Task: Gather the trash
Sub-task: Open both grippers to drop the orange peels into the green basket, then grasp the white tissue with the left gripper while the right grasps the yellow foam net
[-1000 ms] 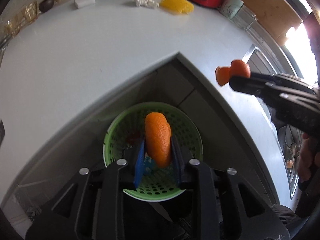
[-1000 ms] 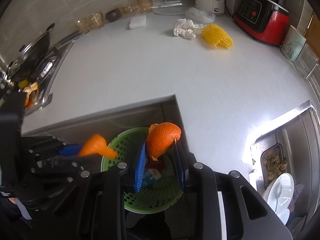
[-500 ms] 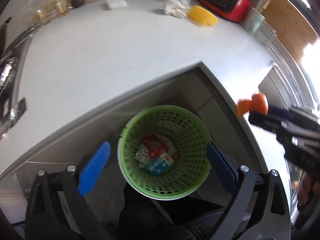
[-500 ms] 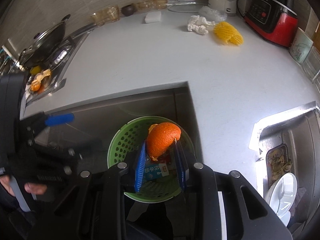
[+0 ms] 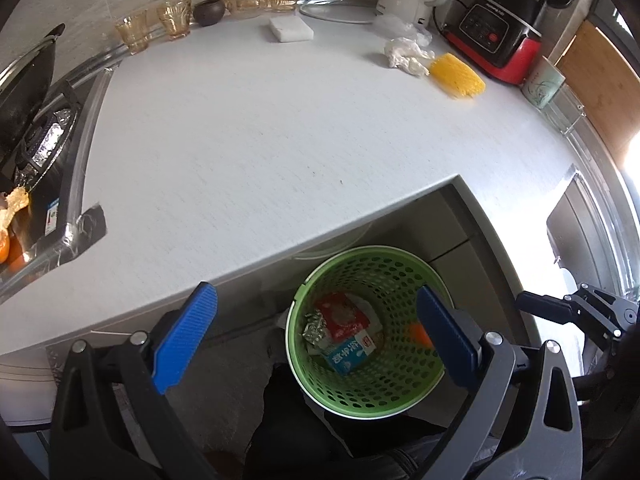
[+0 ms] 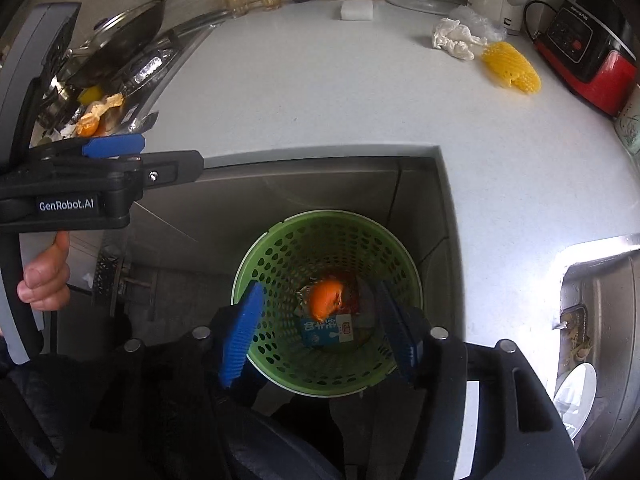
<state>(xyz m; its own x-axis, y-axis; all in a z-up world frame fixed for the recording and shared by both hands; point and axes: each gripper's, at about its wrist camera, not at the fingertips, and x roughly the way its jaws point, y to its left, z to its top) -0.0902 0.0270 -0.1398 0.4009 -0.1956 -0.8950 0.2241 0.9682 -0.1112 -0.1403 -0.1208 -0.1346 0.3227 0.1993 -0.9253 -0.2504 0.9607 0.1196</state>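
Note:
A green perforated basket (image 5: pixel 360 251) stands on the floor below the white counter's corner. It holds a red packet, crumpled foil, a blue-and-white carton (image 5: pixel 347 354) and an orange peel (image 5: pixel 420 334). My left gripper (image 5: pixel 316 336) hangs wide open above it with nothing between its blue pads. My right gripper (image 6: pixel 320 334) is over the same basket (image 6: pixel 320 216) with its jaws opening. A second orange peel (image 6: pixel 326 300) is blurred and loose between its pads, touching neither. A crumpled white tissue (image 5: pixel 404 54) and a yellow foam net (image 5: pixel 456 76) lie at the counter's back.
A stove with a lidded pan (image 6: pixel 120 40) and more orange peels (image 6: pixel 96 116) is at the left. Glasses, a white sponge (image 5: pixel 290 29), a kettle and a red blender (image 5: pixel 496 40) line the back wall. A sink (image 6: pixel 580 320) with dishes is at the right.
My left gripper opened, let its orange peel fall into the basket, and drew back upward. My right gripper came over the basket and its jaws parted from the peel they held.

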